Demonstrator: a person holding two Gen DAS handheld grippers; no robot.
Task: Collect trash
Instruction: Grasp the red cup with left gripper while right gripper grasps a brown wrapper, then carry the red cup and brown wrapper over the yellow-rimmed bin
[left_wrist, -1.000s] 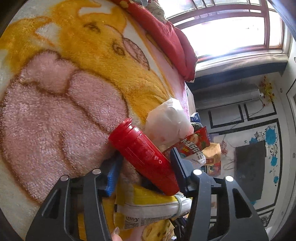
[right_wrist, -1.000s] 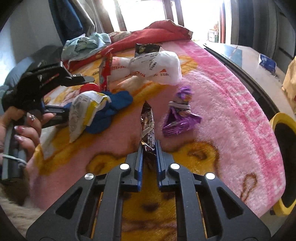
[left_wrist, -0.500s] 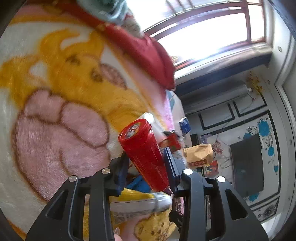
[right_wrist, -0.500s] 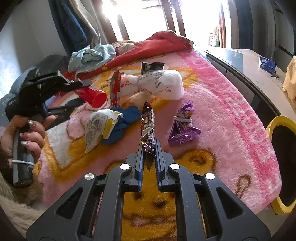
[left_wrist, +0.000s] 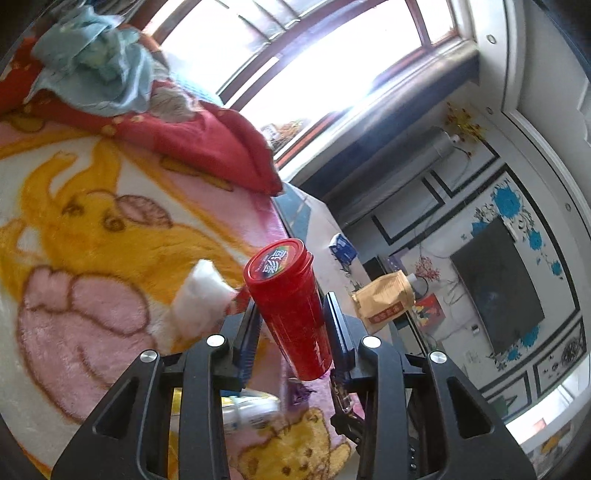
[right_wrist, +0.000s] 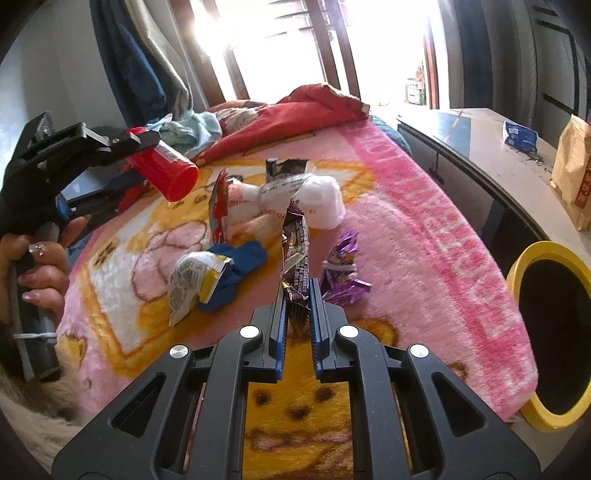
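A red quilt (right_wrist: 295, 110) and pale blue cloth (left_wrist: 96, 74) lie bunched on the pink cartoon blanket (right_wrist: 424, 229) by the window (left_wrist: 332, 74)

a brown snack wrapper (right_wrist: 295, 254) is pinched upright in the closed right gripper (right_wrist: 298, 291) above the pink blanket (right_wrist: 424, 229). at left, a red cup (right_wrist: 168, 170) is clamped in the left gripper (right_wrist: 122, 162), whose jaws have just been closing. a yellow-rimmed bin (right_wrist: 517, 266) is seen at right.

Left gripper (left_wrist: 291, 314) jaws just closing, now clamped on red canister (left_wrist: 291, 306); canister lifted clear off blanket (left_wrist: 92, 229). Right gripper (right_wrist: 297, 295) raised slightly, brown snack wrapper (right_wrist: 295, 254) now off blanket, standing up from pads.
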